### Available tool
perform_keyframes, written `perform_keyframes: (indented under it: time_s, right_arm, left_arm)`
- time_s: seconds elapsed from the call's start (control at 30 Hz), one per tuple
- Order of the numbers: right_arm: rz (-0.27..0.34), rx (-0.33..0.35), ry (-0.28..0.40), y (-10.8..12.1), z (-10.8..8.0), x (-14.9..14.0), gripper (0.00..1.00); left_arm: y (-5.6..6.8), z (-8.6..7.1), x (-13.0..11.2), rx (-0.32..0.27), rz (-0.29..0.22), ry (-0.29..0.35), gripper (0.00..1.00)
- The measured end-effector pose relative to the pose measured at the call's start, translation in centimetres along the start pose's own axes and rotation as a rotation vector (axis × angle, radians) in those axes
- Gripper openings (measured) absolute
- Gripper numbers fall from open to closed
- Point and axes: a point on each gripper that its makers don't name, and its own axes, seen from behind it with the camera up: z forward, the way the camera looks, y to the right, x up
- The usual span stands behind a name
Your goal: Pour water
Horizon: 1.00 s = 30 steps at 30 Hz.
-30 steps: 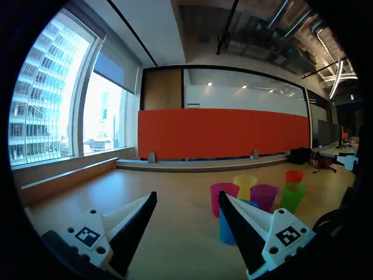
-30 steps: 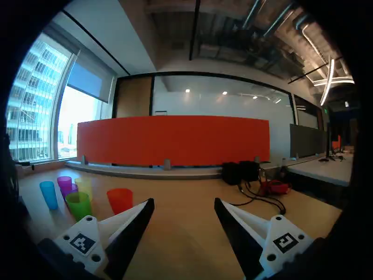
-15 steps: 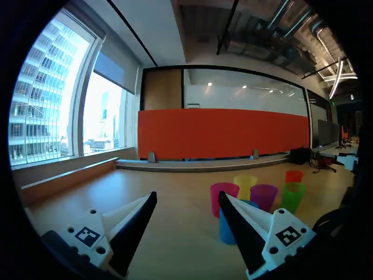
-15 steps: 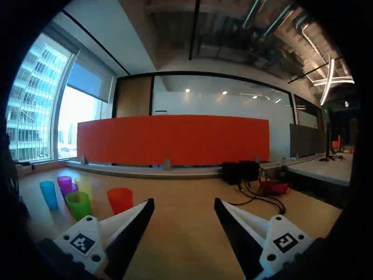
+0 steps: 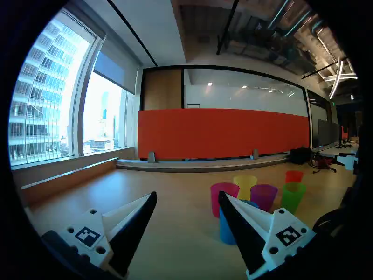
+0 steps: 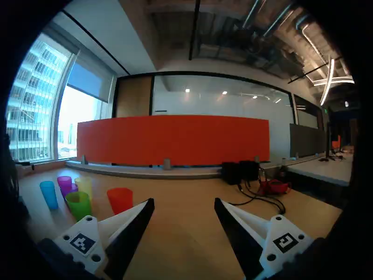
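Note:
Several coloured plastic cups stand together on a light wooden table (image 5: 177,233). In the left gripper view I see a pink cup (image 5: 219,196), a yellow cup (image 5: 245,184), a purple cup (image 5: 263,195), a green cup (image 5: 293,195), a red cup (image 5: 294,176) and a blue cup (image 5: 225,228) partly behind my right finger. My left gripper (image 5: 186,200) is open and holds nothing, just short of the cups. In the right gripper view the blue cup (image 6: 48,194), purple cup (image 6: 64,183), yellow cup (image 6: 84,184), green cup (image 6: 79,204) and red cup (image 6: 120,199) stand at the left. My right gripper (image 6: 183,205) is open, to their right.
A long orange partition (image 5: 219,133) closes the table's far edge. Black boxes and tangled cables with a red item (image 6: 261,184) lie at the right of the table. Tall windows (image 5: 42,107) run along the left side.

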Motion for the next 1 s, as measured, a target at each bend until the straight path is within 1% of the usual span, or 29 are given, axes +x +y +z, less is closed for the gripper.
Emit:
perform_keyframes:
  time_s: [1.0]
  right_arm:
    - [0.001, 0.0, 0.0, 0.0, -0.08, -0.18, 1.0]
  left_arm:
    - [0.03, 0.03, 0.01, 0.0, 0.0, 0.0, 0.98]
